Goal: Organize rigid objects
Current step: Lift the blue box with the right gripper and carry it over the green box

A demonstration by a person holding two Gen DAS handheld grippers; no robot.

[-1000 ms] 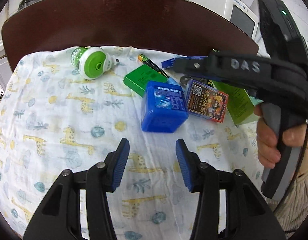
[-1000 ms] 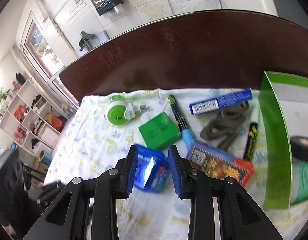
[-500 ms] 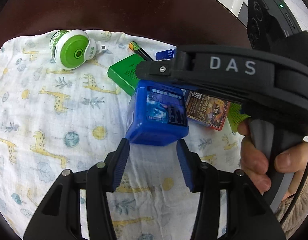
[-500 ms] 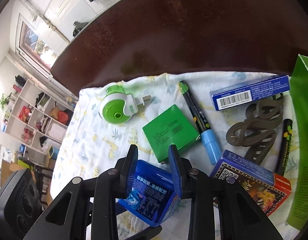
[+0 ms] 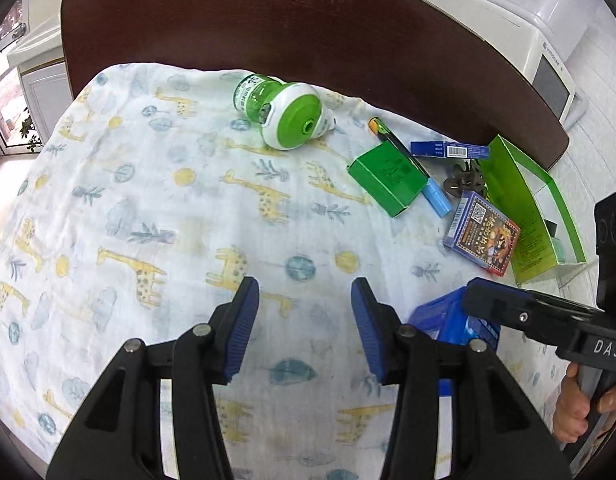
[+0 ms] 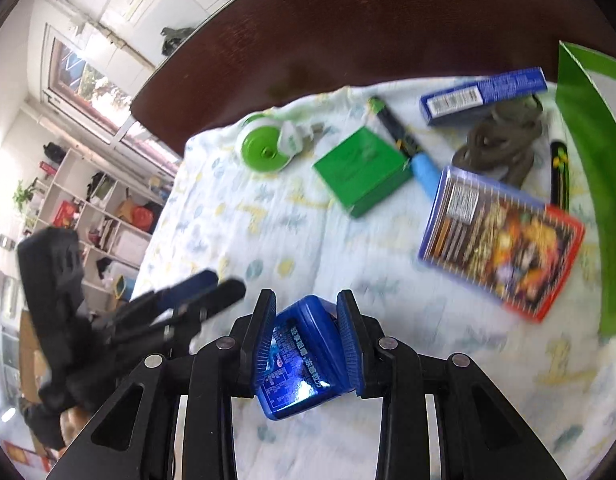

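My right gripper is shut on a blue plastic box and holds it above the giraffe-print cloth. The box also shows in the left wrist view, at the right, partly behind the right gripper's fingers. My left gripper is open and empty over bare cloth. A green-and-white plug-in device, a green box, a marker, a card pack and a thin blue box lie at the far right of the cloth.
An open green carton lies at the cloth's right edge, with a dark hair clip beside it. The dark wooden table extends beyond the cloth. A white appliance stands behind the table at the right.
My right gripper closed on the blue box and carried it toward me and to the right. My left gripper pulled back and turned left, away from the box.
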